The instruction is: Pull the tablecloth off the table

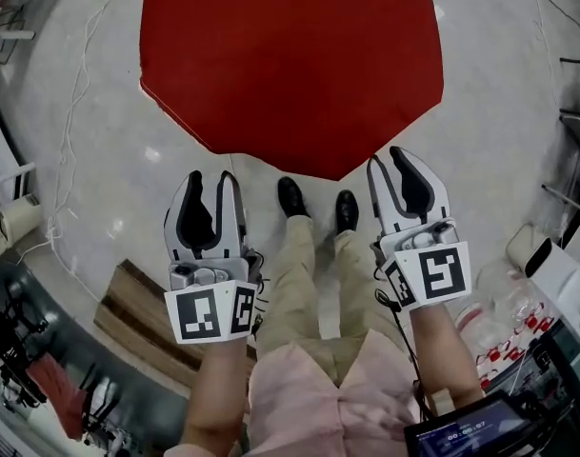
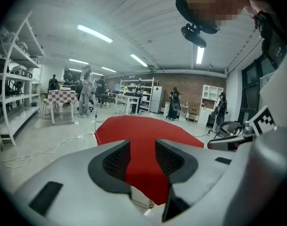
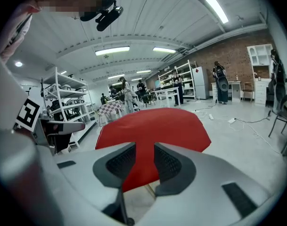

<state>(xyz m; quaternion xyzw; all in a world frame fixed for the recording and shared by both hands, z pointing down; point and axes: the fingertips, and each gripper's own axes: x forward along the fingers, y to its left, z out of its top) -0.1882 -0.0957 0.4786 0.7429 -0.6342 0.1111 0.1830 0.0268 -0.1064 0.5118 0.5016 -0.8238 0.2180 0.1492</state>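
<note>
The left gripper [image 1: 211, 181] and right gripper [image 1: 388, 163] hung short of the red tablecloth [image 1: 290, 65], jaws apart and empty. This looked like the approach; next, each would need to reach and pinch its near edge.

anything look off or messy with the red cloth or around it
The red tablecloth lies smooth, its near corner hanging toward the person; nothing askew. The only untidy thing is a loose white cable trailing over the floor at the left. The left hand-held gripper and right hand-held gripper are open, empty.
</note>
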